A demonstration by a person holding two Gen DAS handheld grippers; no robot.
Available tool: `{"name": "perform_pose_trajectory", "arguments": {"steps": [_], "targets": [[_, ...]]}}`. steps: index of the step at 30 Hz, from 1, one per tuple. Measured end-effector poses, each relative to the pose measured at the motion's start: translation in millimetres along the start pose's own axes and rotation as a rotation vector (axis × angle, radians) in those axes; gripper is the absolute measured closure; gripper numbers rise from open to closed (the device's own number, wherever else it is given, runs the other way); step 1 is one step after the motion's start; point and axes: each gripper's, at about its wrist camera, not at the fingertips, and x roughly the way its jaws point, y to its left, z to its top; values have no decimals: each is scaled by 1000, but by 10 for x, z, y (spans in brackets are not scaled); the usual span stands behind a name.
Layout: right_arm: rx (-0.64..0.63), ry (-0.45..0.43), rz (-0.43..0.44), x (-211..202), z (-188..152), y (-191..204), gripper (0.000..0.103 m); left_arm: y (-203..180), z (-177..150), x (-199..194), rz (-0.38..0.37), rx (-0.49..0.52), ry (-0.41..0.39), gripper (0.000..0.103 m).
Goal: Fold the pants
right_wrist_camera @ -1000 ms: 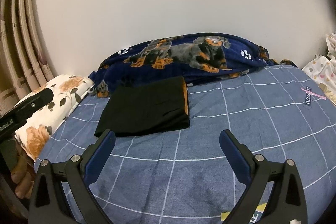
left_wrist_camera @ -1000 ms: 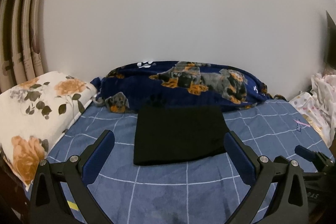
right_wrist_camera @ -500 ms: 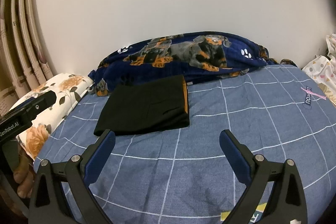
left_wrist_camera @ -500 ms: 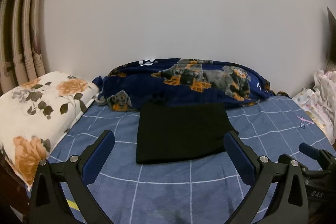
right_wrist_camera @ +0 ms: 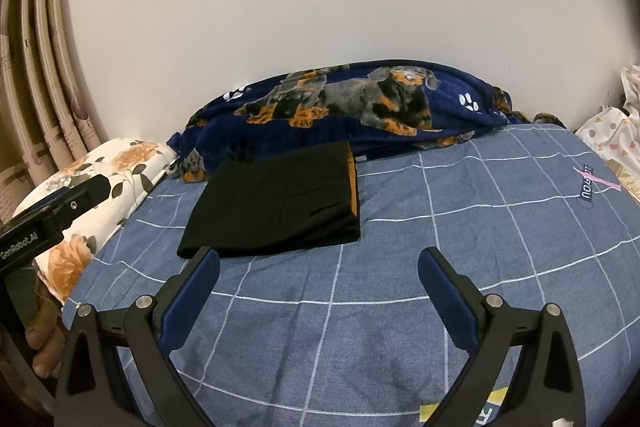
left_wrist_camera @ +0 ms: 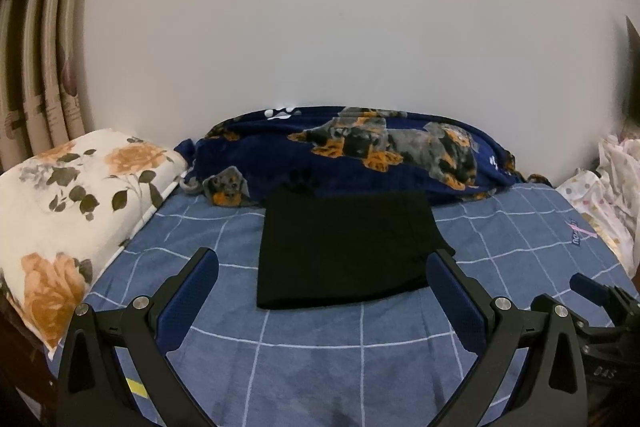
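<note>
Lying folded on the bed [left_wrist_camera: 360,367] — pants [left_wrist_camera: 344,247], far edge indistinct; both grippers' jaws gape empty.

I see a bed [left_wrist_camera: 360,355] covered by a blue sheet with a thin white grid and a small printed logo [right_wrist_camera: 588,187] far right of my right tongs [right_wrist_camera: 319,274]. On it, straight ahead of my left tongs [left_wrist_camera: 323,277] and just beyond their tips, lie the black pants [left_wrist_camera: 344,247], folded into a flat rectangle; an orange lining shows along its right edge in the right view. Behind the pants, against the wall, lies a bunched navy dog-print blanket [left_wrist_camera: 360,151] whose front edge touches them. Left of the left tongs sits a floral pillow [left_wrist_camera: 68,203]. Far right, a pale spotted cloth [left_wrist_camera: 600,203] rests at the bed's edge.
</note>
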Motion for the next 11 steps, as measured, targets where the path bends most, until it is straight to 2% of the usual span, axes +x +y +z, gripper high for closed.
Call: {"name": "perform_pose_trajectory", "arguments": {"steps": [3,11], "targets": [[-1,0,0,-2,1,5,4,-11,-15,2,31,6,-12,0],[-23,-11,-3,5,-10,-4,4,-29,-18,13,19,16,0,0]]}}
